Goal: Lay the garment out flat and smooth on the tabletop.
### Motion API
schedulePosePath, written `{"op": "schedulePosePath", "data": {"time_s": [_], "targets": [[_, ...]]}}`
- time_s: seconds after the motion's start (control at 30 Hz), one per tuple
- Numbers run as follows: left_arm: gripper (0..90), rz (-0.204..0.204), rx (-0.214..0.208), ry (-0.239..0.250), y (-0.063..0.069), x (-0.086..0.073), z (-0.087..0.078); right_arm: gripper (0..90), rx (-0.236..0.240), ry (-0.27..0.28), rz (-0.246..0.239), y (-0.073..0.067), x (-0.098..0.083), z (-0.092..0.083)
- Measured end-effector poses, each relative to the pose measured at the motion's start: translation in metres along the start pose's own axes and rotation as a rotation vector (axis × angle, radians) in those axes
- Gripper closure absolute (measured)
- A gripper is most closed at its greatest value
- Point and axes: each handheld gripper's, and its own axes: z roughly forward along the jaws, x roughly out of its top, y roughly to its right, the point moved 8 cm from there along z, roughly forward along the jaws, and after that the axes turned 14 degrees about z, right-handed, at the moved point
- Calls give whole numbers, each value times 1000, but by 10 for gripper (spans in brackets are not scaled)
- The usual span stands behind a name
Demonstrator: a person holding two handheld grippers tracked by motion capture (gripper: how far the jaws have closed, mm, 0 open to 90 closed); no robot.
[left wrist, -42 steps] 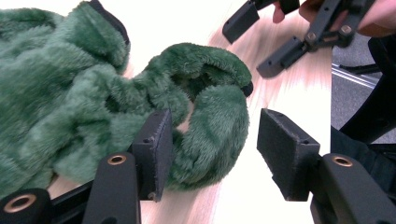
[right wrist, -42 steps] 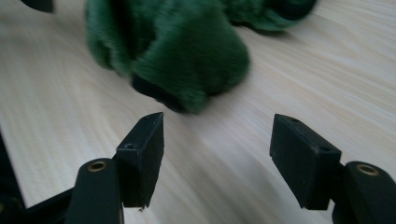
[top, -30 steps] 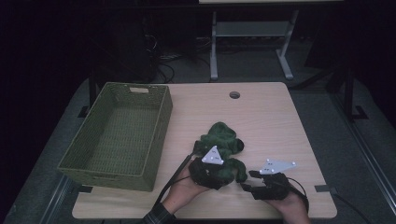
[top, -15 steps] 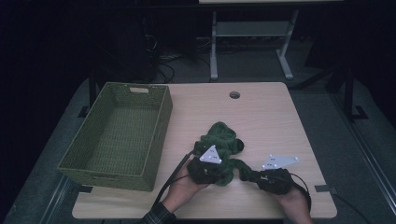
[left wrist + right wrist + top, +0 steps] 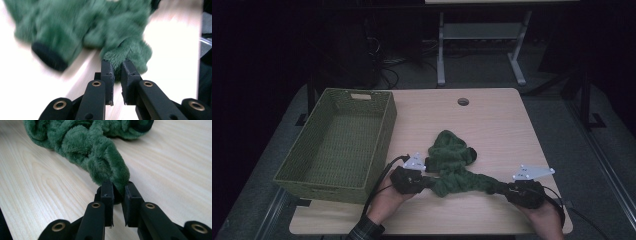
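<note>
A fuzzy green garment [image 5: 455, 165] is lying on the wooden table [image 5: 492, 120], at about five o'clock from the empty woven basket [image 5: 339, 142], with most of its bulk bunched near the table's middle and a twisted length drawn out toward four o'clock. One end is pinched in the left gripper [image 5: 117, 71], whose jaws have just been closing and are now clenched on a tuft of the pile; the other end is grasped the same way by the right gripper [image 5: 117, 191], with only a narrow fold caught between its jaws. The two grippers are seen well apart along the table's near edge, the left [image 5: 428, 181] at seven o'clock of the bundle and the right [image 5: 504, 190] at the end of the stretched length. Judged from this, the main risk is slippage: so little plush is held that a harder pull could draw the fabric out of either grip. The twist in the stretched part could also be tightened rather than undone, and the loose bulk could be dragged off the near edge.
</note>
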Motion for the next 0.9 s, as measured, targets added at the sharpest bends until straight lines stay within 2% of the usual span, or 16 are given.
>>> {"op": "schedulePosePath", "data": {"time_s": [0.1, 0.17, 0.23, 0.33, 0.43, 0.5, 0.6, 0.7, 0.8, 0.9], "targets": [[791, -14, 5, -15, -1, -8, 2, 761, -2, -12, 5, 1, -3, 3], [728, 3, 38, -18, -4, -5, -3, 711, -13, 0, 4, 3, -1, 3], [698, -3, 60, 10, -5, 1, -11, 687, -33, 10, 7, 5, 0, 0], [708, 0, 72, 52, -5, 11, -22, 679, -60, 45, 11, 10, 5, -9], [756, 0, 69, 91, -2, 23, -32, 693, -67, 77, 6, 9, 12, -18], [807, 5, 49, 111, 3, 30, -34, 732, -48, 93, -11, 2, 19, -22], [891, 17, 7, 119, 15, 36, -27, 796, -29, 88, -50, -7, 24, -18], [896, 25, -25, 96, 26, 33, -13, 862, -10, 57, -87, -12, 26, -5], [896, 32, -44, 59, 35, 24, 3, 896, -33, 22, -101, -8, 26, 9], [895, 29, -46, 15, 36, 12, 17, 897, -54, -14, -107, 1, 24, 23]]}}
